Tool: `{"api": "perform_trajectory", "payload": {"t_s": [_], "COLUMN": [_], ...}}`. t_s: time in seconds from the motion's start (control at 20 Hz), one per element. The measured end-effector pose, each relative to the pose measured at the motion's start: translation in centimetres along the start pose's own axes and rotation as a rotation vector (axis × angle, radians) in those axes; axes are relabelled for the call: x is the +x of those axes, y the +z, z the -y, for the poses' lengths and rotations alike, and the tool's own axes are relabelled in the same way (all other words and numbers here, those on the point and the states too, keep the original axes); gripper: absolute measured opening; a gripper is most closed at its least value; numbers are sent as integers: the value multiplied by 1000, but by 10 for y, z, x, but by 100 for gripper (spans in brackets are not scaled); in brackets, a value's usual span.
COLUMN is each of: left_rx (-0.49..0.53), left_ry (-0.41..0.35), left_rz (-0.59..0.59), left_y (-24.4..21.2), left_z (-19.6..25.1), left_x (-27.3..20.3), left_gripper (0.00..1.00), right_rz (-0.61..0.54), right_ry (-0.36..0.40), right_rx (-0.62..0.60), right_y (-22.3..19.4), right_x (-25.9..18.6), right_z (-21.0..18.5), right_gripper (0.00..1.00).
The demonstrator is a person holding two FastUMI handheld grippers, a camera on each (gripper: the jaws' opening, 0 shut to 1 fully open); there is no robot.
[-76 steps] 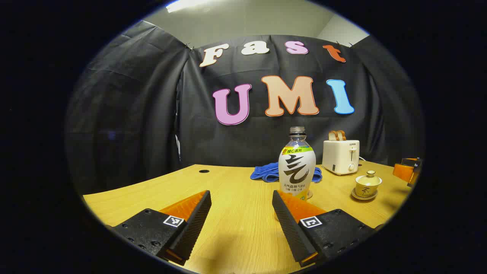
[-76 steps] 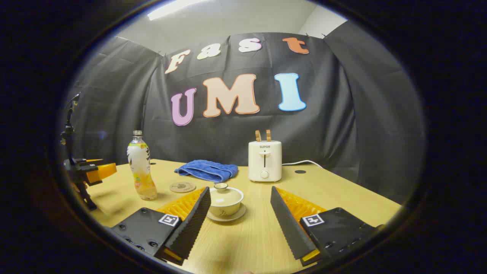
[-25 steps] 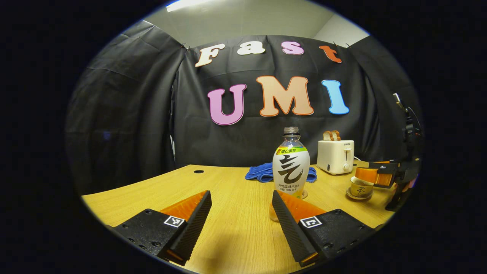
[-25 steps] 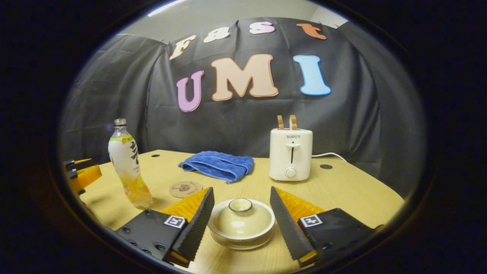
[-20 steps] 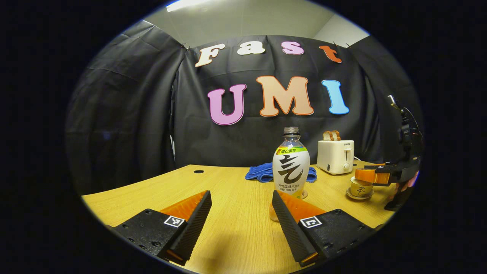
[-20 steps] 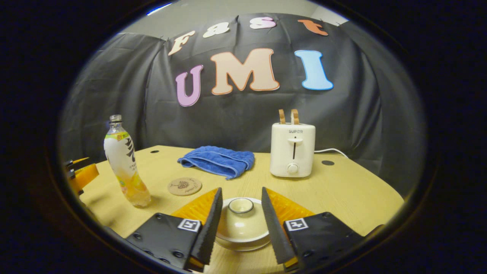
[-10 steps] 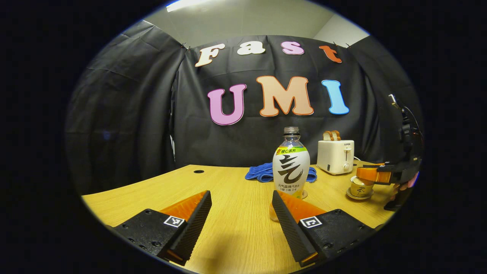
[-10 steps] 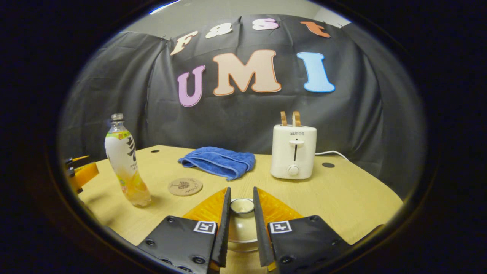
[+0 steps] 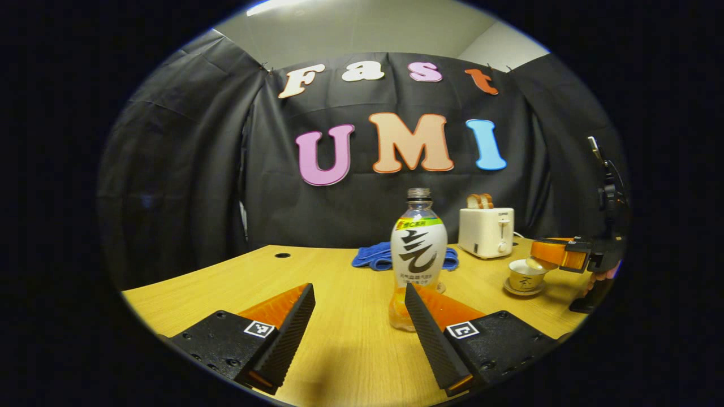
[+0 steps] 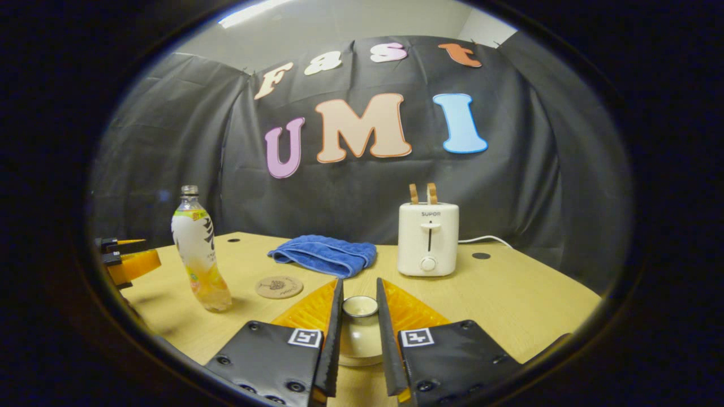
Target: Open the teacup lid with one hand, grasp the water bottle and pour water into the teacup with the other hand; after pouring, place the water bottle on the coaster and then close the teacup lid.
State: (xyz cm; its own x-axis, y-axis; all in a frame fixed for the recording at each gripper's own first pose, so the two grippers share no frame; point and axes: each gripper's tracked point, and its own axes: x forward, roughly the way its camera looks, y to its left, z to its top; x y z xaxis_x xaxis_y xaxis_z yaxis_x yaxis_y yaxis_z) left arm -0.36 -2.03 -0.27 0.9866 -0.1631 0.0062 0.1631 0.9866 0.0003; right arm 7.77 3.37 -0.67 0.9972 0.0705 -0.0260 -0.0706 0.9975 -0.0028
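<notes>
Right gripper clamped on teacup lid, now lifted off teacup vs 0.5 s ago, left gripper wide open w/ nothing held, 2 fingers maybe nearer water bottle.

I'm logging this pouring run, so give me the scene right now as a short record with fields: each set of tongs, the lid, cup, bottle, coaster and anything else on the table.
right tongs: shut on the teacup lid, gripping its knob
teacup lid: lifted off, held above and beside the cup in the left gripper view
teacup: on its saucer, uncovered
left tongs: open, short of the water bottle
water bottle: upright on the table, uncapped, not yet grasped
coaster: bare, beside the bottle
also on table: blue towel, white toaster
</notes>
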Motion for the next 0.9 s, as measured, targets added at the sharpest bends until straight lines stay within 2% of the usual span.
{"api": "perform_trajectory", "payload": {"t_s": [0.25,0.65,0.9], "left_rx": [-2,5,30], "left_ry": [-105,-215,-229], "left_rz": [-2,-22,-86], "left_y": [3,-4,-16], "left_z": [27,54,65], "left_x": [20,50,73], "left_gripper": [94,94,94], "right_rz": [20,22,26], "right_ry": [-37,-93,-127], "right_rx": [2,4,3], "right_y": [3,4,4], "right_x": [-13,-32,-40], "right_z": [12,34,49], "right_gripper": [36,36,36]}}
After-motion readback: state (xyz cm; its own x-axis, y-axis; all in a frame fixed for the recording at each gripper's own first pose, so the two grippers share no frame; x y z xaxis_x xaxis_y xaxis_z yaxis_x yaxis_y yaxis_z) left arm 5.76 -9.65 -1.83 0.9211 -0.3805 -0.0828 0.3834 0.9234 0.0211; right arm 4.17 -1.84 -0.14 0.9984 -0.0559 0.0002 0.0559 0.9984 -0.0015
